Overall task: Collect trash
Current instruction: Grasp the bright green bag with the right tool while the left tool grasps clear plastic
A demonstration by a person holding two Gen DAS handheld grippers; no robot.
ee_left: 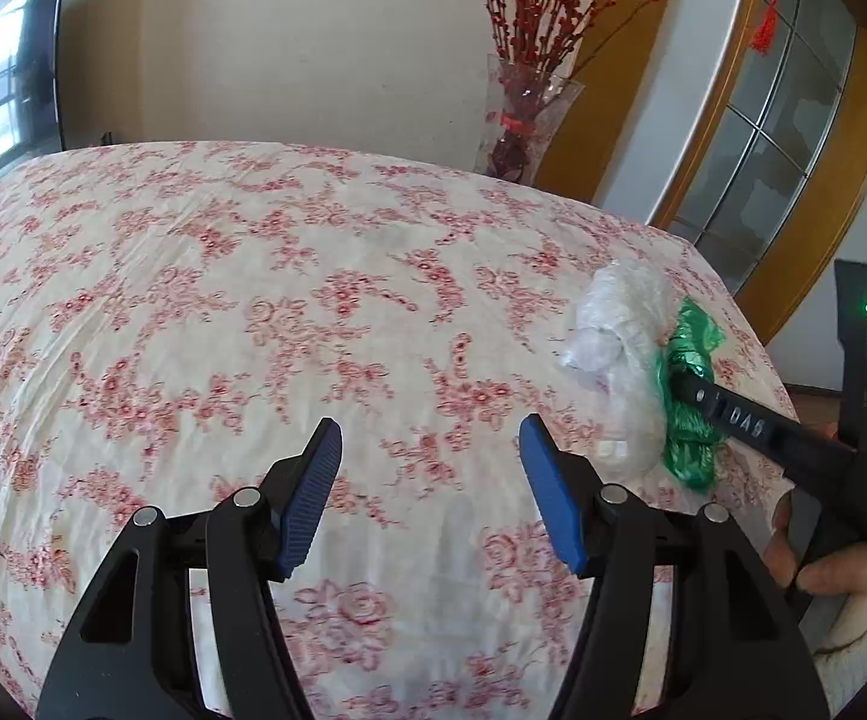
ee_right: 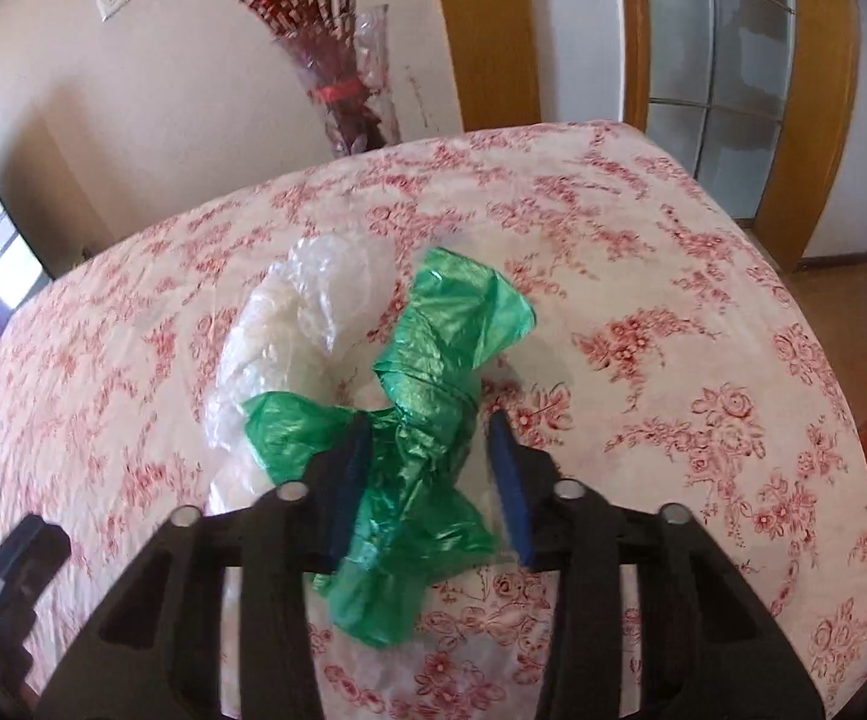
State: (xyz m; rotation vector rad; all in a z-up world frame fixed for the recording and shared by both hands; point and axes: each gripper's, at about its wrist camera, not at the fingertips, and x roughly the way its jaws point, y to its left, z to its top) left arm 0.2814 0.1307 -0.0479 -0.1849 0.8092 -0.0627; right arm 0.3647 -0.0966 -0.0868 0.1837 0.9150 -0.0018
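**A:** Left wrist view first: the left claw (ee_left: 430, 492) is at the bottom middle, spread wide with nothing in it, hovering over bare floral tabletop (ee_left: 193, 300). Guessing it's parked there so it stays out of the other one's way. The trash sits at the right of the frame: a green plastic bag (ee_left: 688, 384) touching a crumpled clear plastic wrap (ee_left: 613, 330), with the right claw (ee_left: 682, 387) poking into the green stuff. Can't judge its grip from this angle.

**B:** And room to move?

**A:** Loads to the left. The trash is near the tabletop's right edge though, and a vase of red branches (ee_left: 523, 114) stands beyond the far edge.

**B:** Right wrist view?

**A:** Clearer. Green bag's dead center, bunched between the blue pads (ee_right: 508, 474). The left pad is buried in the plastic; the right one looks a hair off it, so I'd call it half-closed around the bag, not clamped yet. The clear wrap lies up-left, touching the bag, so it might drag along. Open tabletop to the right.
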